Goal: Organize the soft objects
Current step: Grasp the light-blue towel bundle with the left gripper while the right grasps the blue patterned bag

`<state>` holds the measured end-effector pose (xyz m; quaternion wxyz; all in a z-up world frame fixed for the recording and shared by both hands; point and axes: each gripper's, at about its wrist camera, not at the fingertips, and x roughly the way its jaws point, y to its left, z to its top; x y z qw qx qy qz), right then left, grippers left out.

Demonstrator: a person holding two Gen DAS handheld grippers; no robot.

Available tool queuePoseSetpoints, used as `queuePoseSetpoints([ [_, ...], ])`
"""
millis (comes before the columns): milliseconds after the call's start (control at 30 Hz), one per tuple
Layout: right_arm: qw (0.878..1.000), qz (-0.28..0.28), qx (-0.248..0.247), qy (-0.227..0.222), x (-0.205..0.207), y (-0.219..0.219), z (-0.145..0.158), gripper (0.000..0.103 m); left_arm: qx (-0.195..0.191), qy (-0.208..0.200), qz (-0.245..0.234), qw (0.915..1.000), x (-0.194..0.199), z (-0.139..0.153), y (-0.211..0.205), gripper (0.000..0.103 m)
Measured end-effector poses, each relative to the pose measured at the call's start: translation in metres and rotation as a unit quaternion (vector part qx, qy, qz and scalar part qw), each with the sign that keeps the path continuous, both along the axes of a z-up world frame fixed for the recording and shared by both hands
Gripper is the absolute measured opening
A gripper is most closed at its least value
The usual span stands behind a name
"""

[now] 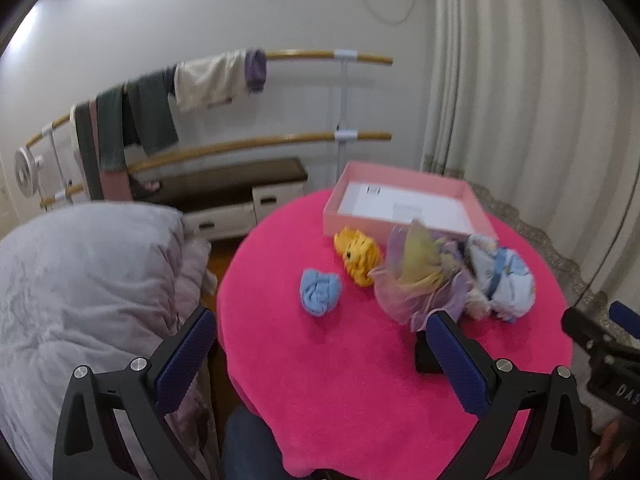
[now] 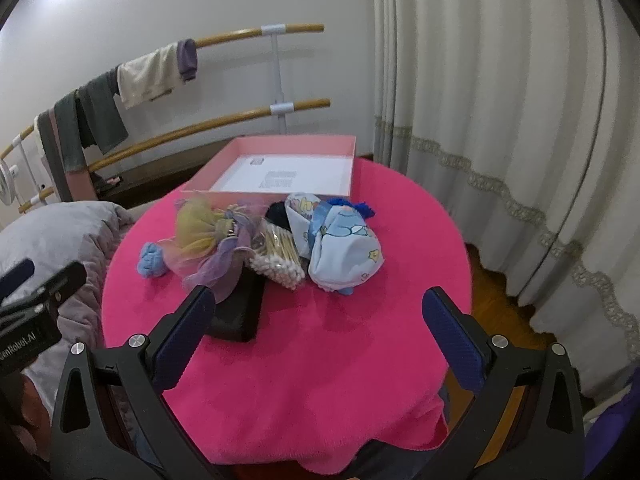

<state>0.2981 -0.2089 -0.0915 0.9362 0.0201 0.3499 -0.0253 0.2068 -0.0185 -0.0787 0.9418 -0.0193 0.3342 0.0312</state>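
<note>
Pink cloth covers a round table (image 2: 320, 380) set before white curtains and a wooden clothes rail. At twelve o'clock on it lies an open pink box (image 2: 352, 168), holding only a paper sheet. Just in front lie the soft things: a blue rolled sock (image 1: 320, 291), a yellow plush toy (image 1: 359, 257), a tulle-skirted doll (image 2: 208, 236), and a pale blue printed garment (image 2: 344, 252). Both the left gripper (image 1: 320, 354) and right gripper (image 2: 316, 330) hover spread wide, grasping nothing.

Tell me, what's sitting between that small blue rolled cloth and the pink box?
An orange plush toy lies between the blue rolled cloth and the pink box. Only the left wrist view shows it.
</note>
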Motion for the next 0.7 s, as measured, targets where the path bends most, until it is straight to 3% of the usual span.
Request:
queuePoseSetpoints([
  [400, 0.999, 0.003, 0.007, 0.054, 0.062, -0.018, -0.024, 0.103, -0.001, 0.053, 0.024, 0.9983, 0.116, -0.042, 0.003, 0.103],
  [700, 0.996, -0.001, 0.006, 0.084, 0.106, -0.031, -0.043, 0.103, 0.015, 0.09, 0.033, 0.9953, 0.178, -0.082, 0.004, 0.103],
])
